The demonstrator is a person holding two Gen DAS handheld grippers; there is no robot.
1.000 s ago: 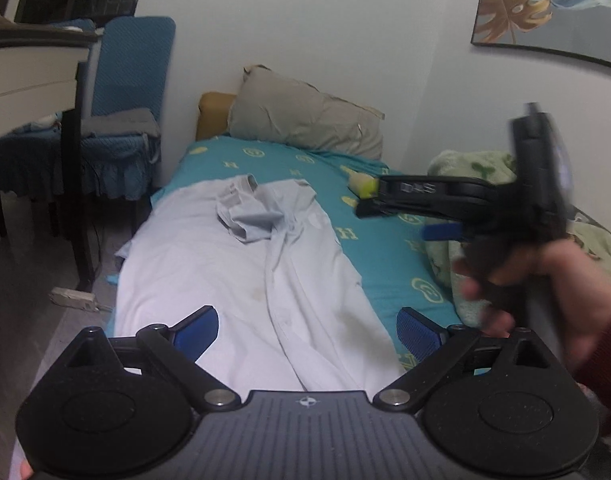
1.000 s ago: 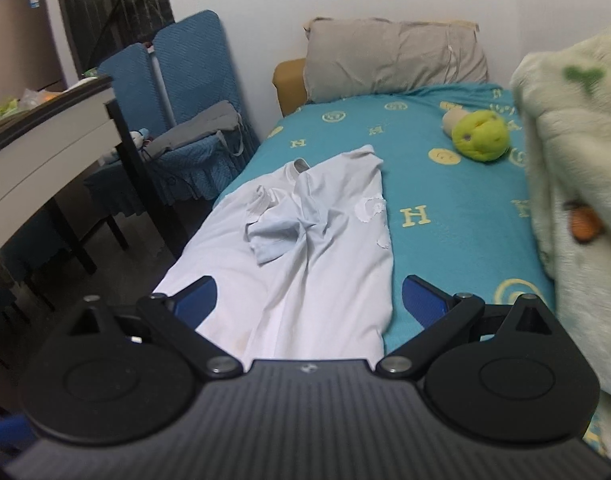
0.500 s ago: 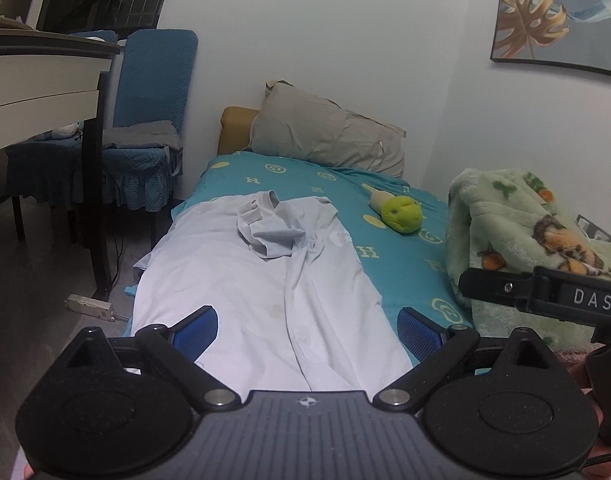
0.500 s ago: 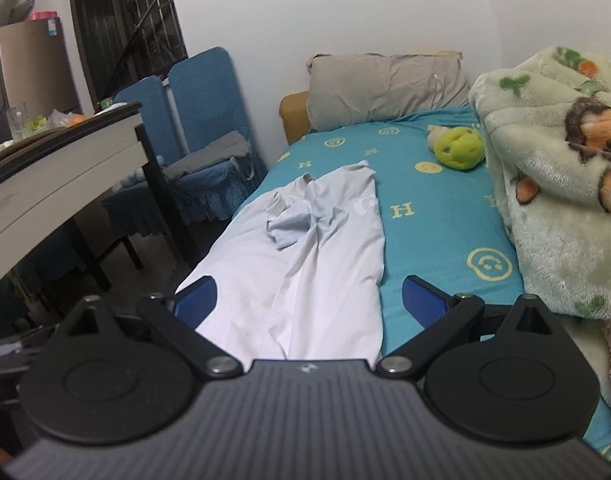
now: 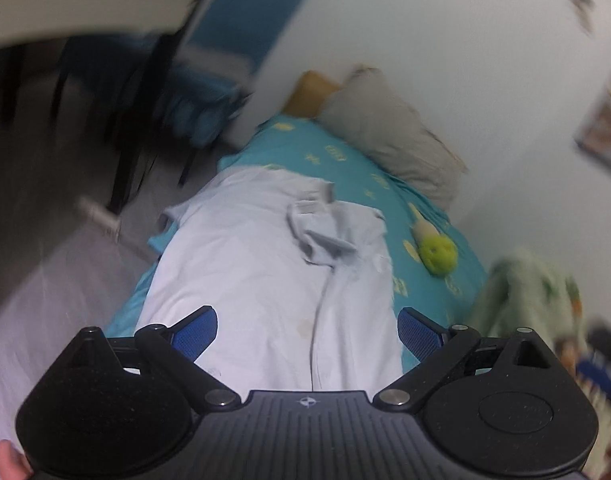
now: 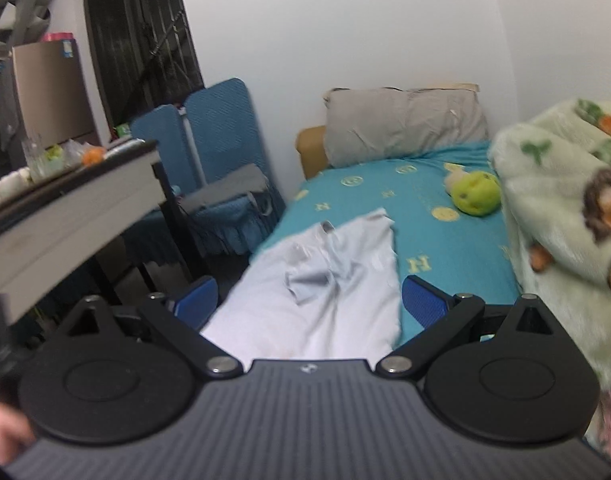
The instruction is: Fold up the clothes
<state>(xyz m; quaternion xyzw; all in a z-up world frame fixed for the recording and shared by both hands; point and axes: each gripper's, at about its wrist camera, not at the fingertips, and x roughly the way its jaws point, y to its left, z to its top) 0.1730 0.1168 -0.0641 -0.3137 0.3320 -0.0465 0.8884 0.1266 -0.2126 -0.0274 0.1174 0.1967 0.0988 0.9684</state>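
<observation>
A pale blue-white shirt (image 5: 257,280) lies spread along the left side of the teal bed (image 5: 345,164), collar end far from me, with a crumpled sleeve (image 5: 321,236) folded over its chest. It also shows in the right wrist view (image 6: 325,296). My left gripper (image 5: 307,330) is open and empty, held above the shirt's near hem. My right gripper (image 6: 309,300) is open and empty, held back from the near end of the shirt.
A grey pillow (image 6: 405,124) lies at the bed's head. A green plush toy (image 6: 475,194) lies on the sheet. A green fleece blanket (image 6: 565,216) is piled on the right. Blue chairs (image 6: 221,148) and a desk (image 6: 65,216) stand left of the bed.
My left gripper has swung up and tilted down over the shirt, blurring the view. My right gripper has pulled back and risen. Both stay open.
</observation>
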